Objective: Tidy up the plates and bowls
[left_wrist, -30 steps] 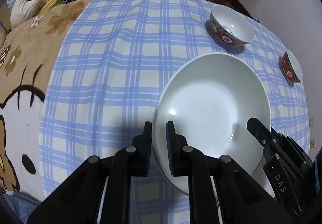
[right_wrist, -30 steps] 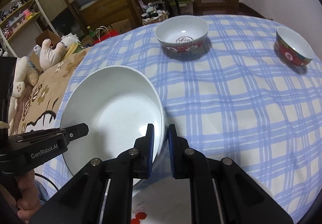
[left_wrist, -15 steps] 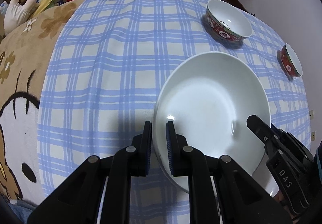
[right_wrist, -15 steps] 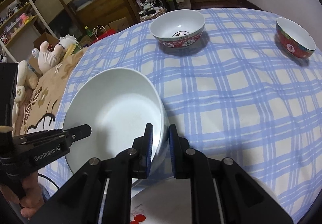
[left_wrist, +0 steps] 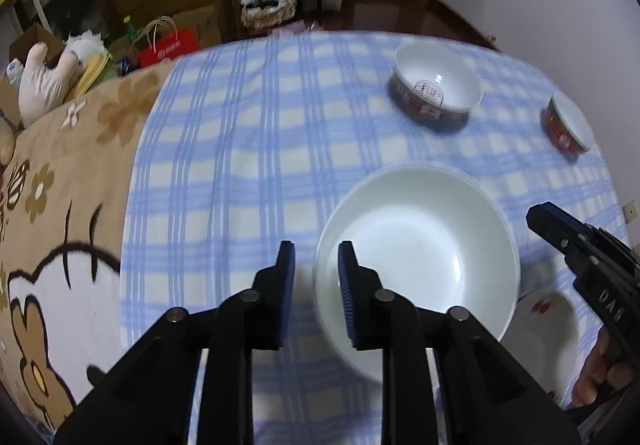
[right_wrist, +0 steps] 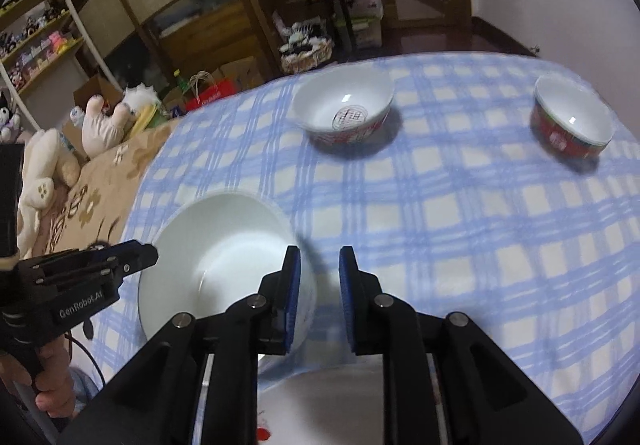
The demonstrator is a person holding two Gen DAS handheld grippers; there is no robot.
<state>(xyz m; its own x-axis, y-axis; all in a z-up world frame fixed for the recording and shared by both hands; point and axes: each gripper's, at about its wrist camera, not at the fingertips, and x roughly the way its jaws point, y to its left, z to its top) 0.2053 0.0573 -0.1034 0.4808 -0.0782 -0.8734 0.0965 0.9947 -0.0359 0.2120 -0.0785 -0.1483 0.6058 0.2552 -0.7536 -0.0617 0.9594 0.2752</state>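
Note:
A large white deep plate point(left_wrist: 416, 257) lies on the blue checked tablecloth; it also shows in the right wrist view point(right_wrist: 224, 249). My left gripper point(left_wrist: 316, 285) is open, its jaws either side of the plate's left rim without pinching it. My right gripper point(right_wrist: 318, 285) is open at the plate's right rim. A big red-patterned bowl point(left_wrist: 436, 89) point(right_wrist: 344, 109) and a small red bowl point(left_wrist: 568, 125) point(right_wrist: 572, 125) stand farther back. A white plate with red marks point(left_wrist: 548, 329) point(right_wrist: 332, 405) lies near the front edge.
The blue checked tablecloth point(left_wrist: 256, 149) covers the round table. A brown cartoon blanket point(left_wrist: 60, 205) lies to the left with plush toys point(right_wrist: 44, 161) beyond it. Wooden shelves and boxes point(right_wrist: 224, 25) stand behind the table.
Both grippers were shut on the white plate's opposite rims and have opened, letting it go. The plate now rests on the cloth and both grippers have drawn back a little.

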